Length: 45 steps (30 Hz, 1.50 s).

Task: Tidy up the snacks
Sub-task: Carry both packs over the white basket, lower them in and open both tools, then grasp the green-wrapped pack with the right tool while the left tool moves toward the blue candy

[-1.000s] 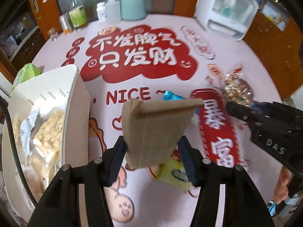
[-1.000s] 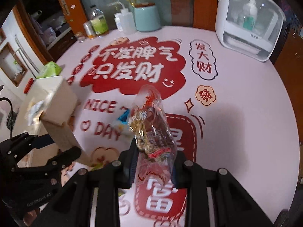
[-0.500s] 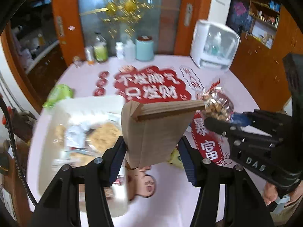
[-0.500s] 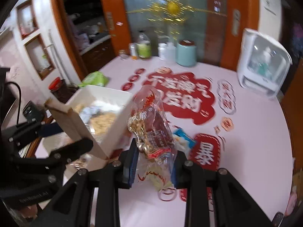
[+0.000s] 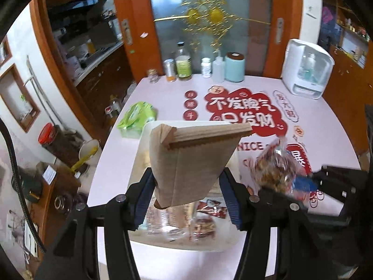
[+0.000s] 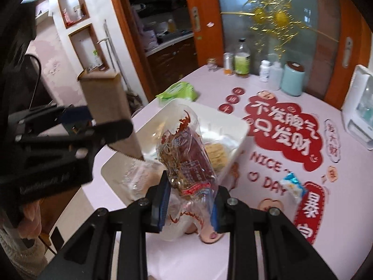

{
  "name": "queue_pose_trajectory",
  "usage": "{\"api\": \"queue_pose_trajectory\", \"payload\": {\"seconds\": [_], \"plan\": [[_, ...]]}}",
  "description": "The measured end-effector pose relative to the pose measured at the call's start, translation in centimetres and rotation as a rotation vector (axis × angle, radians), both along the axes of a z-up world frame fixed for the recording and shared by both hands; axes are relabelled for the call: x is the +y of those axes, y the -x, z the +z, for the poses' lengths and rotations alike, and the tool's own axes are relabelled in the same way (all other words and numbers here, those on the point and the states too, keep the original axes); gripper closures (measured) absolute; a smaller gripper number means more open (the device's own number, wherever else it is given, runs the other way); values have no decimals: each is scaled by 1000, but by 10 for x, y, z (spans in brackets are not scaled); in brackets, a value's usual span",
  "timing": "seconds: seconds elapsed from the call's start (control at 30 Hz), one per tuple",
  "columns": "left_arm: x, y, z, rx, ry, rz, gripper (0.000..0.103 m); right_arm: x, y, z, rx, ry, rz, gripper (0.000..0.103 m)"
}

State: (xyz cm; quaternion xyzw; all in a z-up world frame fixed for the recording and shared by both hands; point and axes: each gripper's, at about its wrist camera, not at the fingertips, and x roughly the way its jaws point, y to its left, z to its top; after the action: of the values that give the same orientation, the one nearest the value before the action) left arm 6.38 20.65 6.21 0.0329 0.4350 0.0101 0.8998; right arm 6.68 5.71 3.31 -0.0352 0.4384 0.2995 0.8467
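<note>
Covering most of the frame, pink table [image 5: 163, 93] w/ red printed graphics. White bin [image 6: 233, 126] at frame centre in right wrist view, w/ wrapped snacks inside. Brown paper bag [image 5: 193, 163], centre of left wrist view, above the bin, clamped betw. left gripper [image 5: 186, 200] pads. Clear snack pack w/ red print [image 6: 186, 156], centre-low in right view, pinched by right gripper [image 6: 188, 200]. Small blue-white packet [image 6: 292, 186] lies on table, lower right.
</note>
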Motion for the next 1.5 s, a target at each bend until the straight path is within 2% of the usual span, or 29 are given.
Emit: {"api": "queue_pose_trajectory", "payload": {"seconds": [0.27,0.37,0.43,0.5,0.57,0.63,0.73,0.9,1.2,1.4,1.5], "plan": [[26,-26,-35,92,65,1,48,32,-2,-45,99,14,33,74],[33,-40,-53,133,90,4,48,41,-6,-59,110,44,21,72],[37,-49,-64,159,108,9,47,45,-13,-70,134,49,17,67],[41,-56,-72,178,126,17,40,44,-20,-78,168,29,12,66],[47,-62,-80,187,153,40,17,42,-22,-83,186,8,12,65],[51,-64,-83,180,181,57,16,39,-23,-86,209,-7,2,56],[55,-65,-86,184,211,62,16,34,-21,-88,220,-31,-12,53],[46,-58,-83,145,174,47,16,24,-10,-88,184,-36,-40,53],[13,-46,-68,55,85,19,16,-3,0,-67,104,-85,-71,53],[-18,-34,-48,-63,52,-43,16,-43,9,-44,-28,-73,-112,53],[-39,-34,-41,-66,42,-85,16,-68,13,-37,-101,-42,-129,53]]}}
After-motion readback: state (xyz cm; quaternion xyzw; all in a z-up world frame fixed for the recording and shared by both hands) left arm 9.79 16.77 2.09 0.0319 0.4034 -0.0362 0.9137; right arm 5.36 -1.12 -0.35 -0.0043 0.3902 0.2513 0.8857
